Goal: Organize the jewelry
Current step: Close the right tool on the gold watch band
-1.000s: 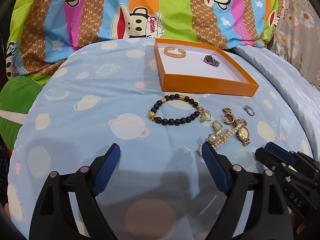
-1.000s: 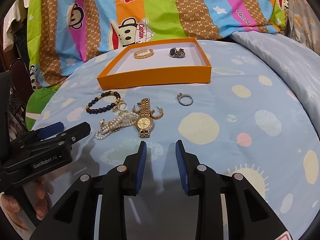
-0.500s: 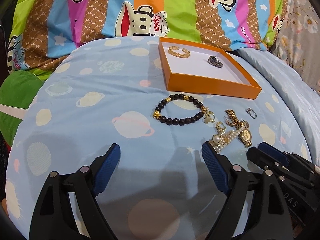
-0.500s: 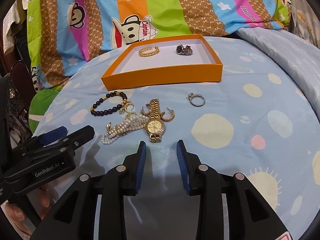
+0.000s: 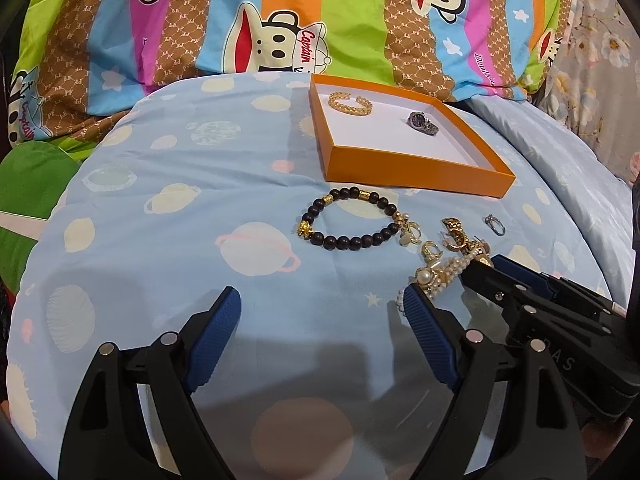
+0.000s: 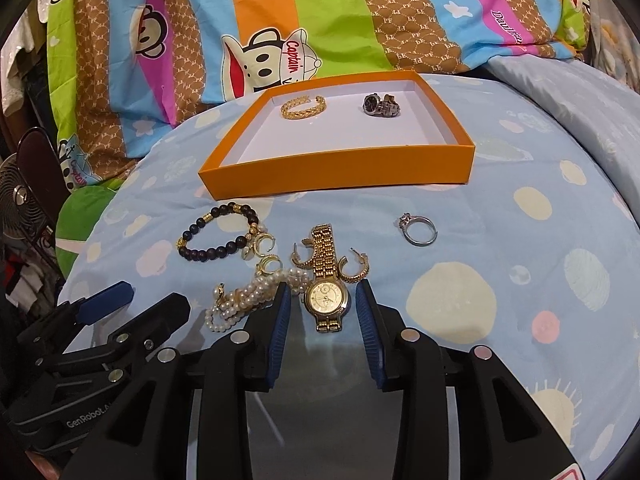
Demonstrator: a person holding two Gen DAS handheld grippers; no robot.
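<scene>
Our right gripper [image 6: 322,308] has moved forward to the gold watch [image 6: 326,298], whose face now sits between its parted fingers, seemingly untouched.

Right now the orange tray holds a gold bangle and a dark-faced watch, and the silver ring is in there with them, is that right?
Not quite. The orange tray holds the gold bangle and the dark-faced watch, but the silver ring lies outside it on the blue bedsheet. The right wrist view shows this.

Gold watch [image 5: 482,254] partly behind right hand-held gripper [image 5: 486,270]
</scene>
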